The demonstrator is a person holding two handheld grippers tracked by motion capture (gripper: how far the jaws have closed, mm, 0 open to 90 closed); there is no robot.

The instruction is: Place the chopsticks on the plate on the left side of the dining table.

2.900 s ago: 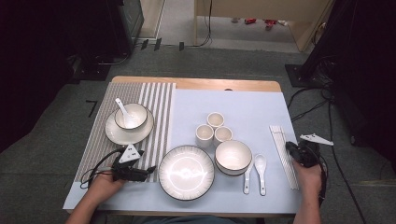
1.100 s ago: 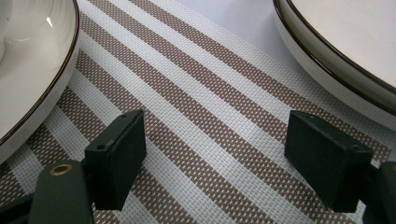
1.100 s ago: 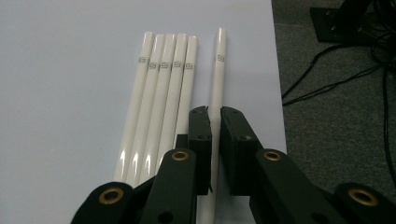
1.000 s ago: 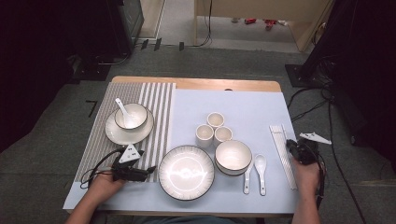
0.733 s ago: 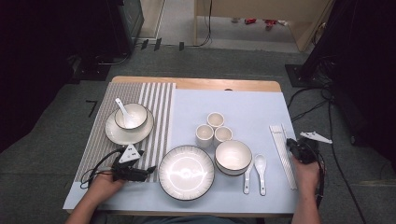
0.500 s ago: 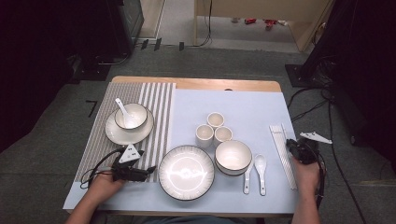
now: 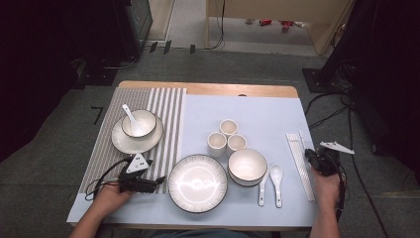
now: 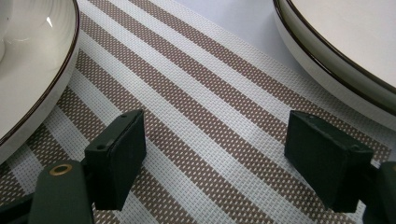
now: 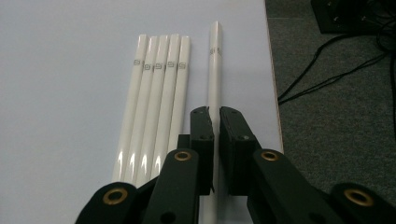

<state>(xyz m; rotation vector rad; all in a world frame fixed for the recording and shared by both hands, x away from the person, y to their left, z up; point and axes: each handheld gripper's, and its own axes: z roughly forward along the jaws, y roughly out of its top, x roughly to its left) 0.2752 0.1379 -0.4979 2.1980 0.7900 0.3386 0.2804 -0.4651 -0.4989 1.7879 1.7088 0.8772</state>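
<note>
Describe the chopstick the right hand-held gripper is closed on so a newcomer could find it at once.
Start at the right edge of the pale blue mat, where white chopsticks lie in a row. The right hand-held gripper is shut on one chopstick. Unlike the five others lying side by side and touching, it sits apart, nearest the mat's edge.

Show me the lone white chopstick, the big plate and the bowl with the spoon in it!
lone white chopstick [image 9: 214, 70], right gripper view, middle of its shaft.
big plate [image 7: 197, 182], high view, its centre.
bowl with the spoon [image 7: 144, 119], high view, bare inner wall.
</note>
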